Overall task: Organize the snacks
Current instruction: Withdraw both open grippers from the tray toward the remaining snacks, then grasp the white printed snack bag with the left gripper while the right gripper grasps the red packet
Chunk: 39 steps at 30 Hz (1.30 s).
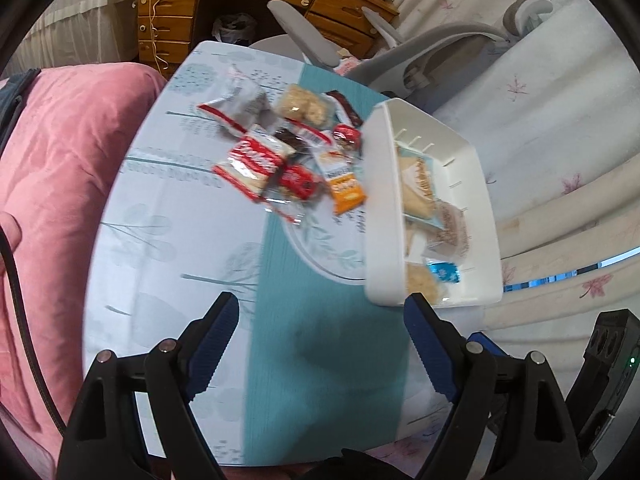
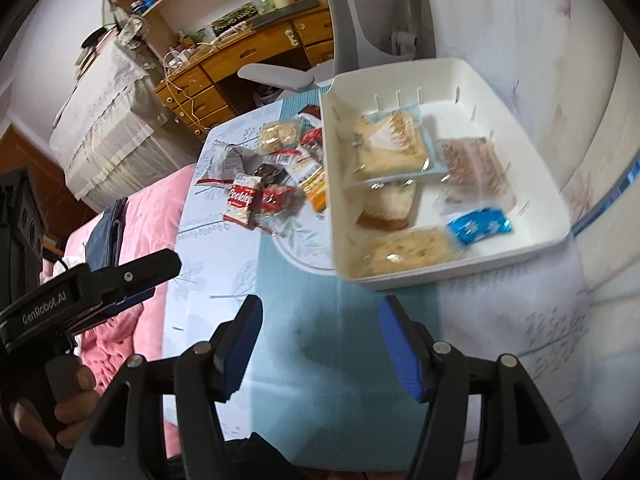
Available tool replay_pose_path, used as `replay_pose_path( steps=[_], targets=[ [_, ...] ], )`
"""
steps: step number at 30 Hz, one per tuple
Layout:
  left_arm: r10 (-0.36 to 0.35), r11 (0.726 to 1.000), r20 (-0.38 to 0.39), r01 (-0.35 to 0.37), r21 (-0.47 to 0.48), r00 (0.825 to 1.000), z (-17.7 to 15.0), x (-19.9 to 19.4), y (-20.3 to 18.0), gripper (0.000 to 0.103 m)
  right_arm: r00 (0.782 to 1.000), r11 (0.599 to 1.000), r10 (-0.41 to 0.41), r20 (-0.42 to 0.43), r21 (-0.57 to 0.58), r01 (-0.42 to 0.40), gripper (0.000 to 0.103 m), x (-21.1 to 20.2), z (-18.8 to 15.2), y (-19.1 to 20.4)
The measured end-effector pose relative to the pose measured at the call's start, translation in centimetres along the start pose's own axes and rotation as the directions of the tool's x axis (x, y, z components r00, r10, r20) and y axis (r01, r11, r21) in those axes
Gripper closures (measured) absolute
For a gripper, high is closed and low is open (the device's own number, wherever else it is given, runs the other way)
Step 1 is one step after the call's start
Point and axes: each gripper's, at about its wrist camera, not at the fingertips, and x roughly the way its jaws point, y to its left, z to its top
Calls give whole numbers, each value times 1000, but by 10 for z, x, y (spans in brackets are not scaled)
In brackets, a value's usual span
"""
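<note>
Both jaws spread wide, empty: left gripper [image 1: 320, 312], right gripper [image 2: 320, 316], above patterned tabletop [image 1: 168, 216] with teal stripe [image 2: 320, 344]. White bin [image 2: 532, 184] at right edge, holding five wrapped snacks. Loose snack pile [image 1: 280, 156] near far edge, count blurred. Pink bedding [image 1: 60, 152] leftward; wooden desk [image 2: 248, 56] and grey chair [image 1: 440, 48] beyond.

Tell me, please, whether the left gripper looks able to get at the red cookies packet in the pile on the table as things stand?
Probably yes. The left gripper is open and empty, and only bare tablecloth lies between it and the cookies packet, which sits on the pile's near left edge, uncovered.
</note>
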Motion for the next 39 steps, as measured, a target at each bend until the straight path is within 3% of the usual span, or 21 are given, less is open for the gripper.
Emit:
replay_pose_path(
  steps=[9, 19, 26, 30, 39],
  targets=[
    [45, 997, -28, -43, 70, 999, 24, -14, 53, 17, 1000, 980, 1, 2, 201, -2, 38, 22, -11, 32],
    [118, 972, -51, -105, 211, 992, 78, -15, 85, 16, 1000, 911, -12, -3, 412, 12, 33, 52, -15, 50],
    [176, 954, -59, -156, 254, 983, 119, 0, 85, 15, 1000, 903, -28, -12, 430, 30, 33, 72, -2, 62],
    [259, 930, -63, -232, 285, 964, 143, 18, 80, 15, 1000, 905, -24, -15, 425, 28, 32, 90, 10, 68],
    [367, 892, -98, -320, 319, 925, 186, 77, 69, 15, 998, 932, -65, 11, 358, 57, 32, 136, 41, 79]
  ],
)
